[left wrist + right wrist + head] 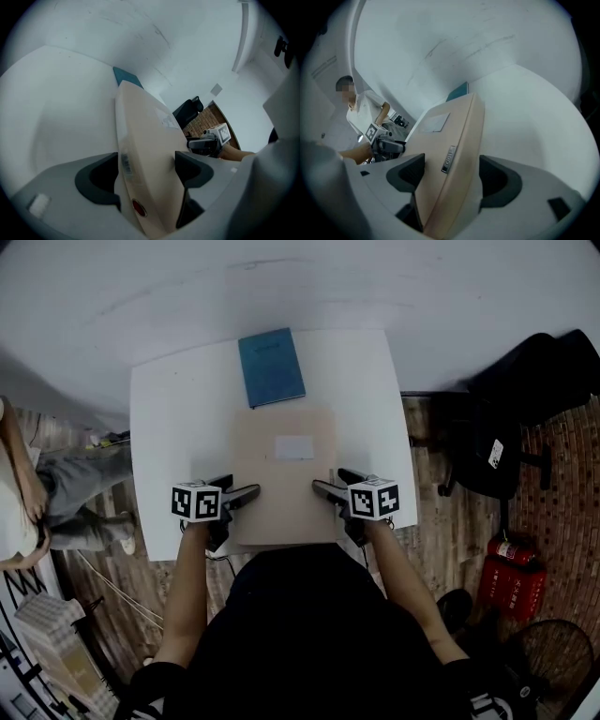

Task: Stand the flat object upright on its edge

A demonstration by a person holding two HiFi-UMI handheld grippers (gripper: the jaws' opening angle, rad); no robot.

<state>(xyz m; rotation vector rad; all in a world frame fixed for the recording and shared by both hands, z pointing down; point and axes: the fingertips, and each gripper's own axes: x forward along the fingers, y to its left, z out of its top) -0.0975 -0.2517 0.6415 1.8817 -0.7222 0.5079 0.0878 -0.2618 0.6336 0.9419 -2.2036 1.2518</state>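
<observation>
Box: the beige flat box (281, 465) lies flat on the white surface (178, 418), big side up, with a white label (294, 447) on top.
Left tool: the left tool (246, 493) is at the box's left edge, at the near end. Its jaws are wide apart, with the edge between them, and they do not squeeze it.
Right tool: the right tool (326, 488) is at the box's right edge. Its jaws are also wide apart around the edge and hold nothing tight.
Book: the blue book (271, 367) lies just behind the box.
</observation>
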